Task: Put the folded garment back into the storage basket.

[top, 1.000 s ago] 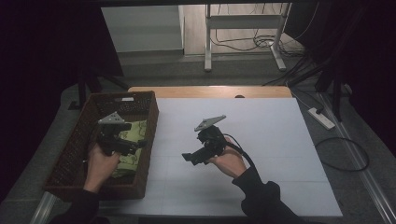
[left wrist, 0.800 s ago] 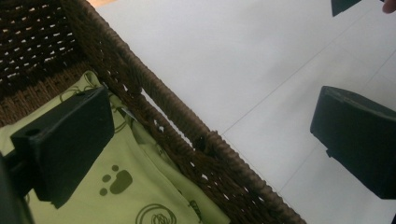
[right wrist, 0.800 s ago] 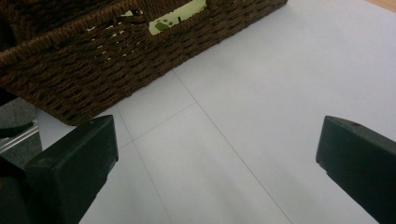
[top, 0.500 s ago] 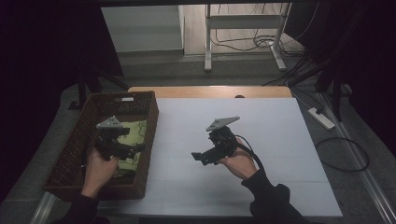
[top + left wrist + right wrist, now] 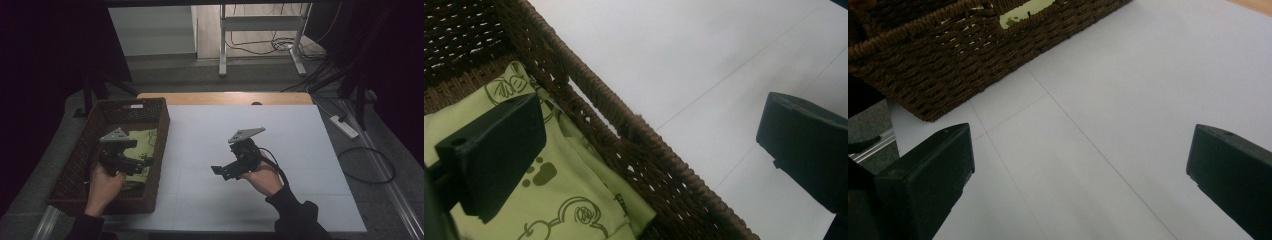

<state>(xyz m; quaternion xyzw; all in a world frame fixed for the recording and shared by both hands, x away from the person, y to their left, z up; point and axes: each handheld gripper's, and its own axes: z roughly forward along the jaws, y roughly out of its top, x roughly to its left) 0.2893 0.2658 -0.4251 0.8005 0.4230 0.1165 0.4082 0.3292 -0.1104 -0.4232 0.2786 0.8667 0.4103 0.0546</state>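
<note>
Jaws of both grippers stand wide apart, holding nothing. Since earlier, right gripper has shifted farther from basket over white table; left gripper stays over green cloth. Cloth lies inside basket, long axis along its right wall. Room dark.

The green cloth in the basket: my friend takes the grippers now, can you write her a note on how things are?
Left gripper: open, jaws wide, over the wicker basket, one jaw above the green cloth, holding nothing.
Right gripper: open and empty, above the white table, pointing toward the basket.
Done: nothing grasped, and the cloth lies folded inside the basket by its right wall.
Left: probably lower the left gripper and grip the cloth.
</note>
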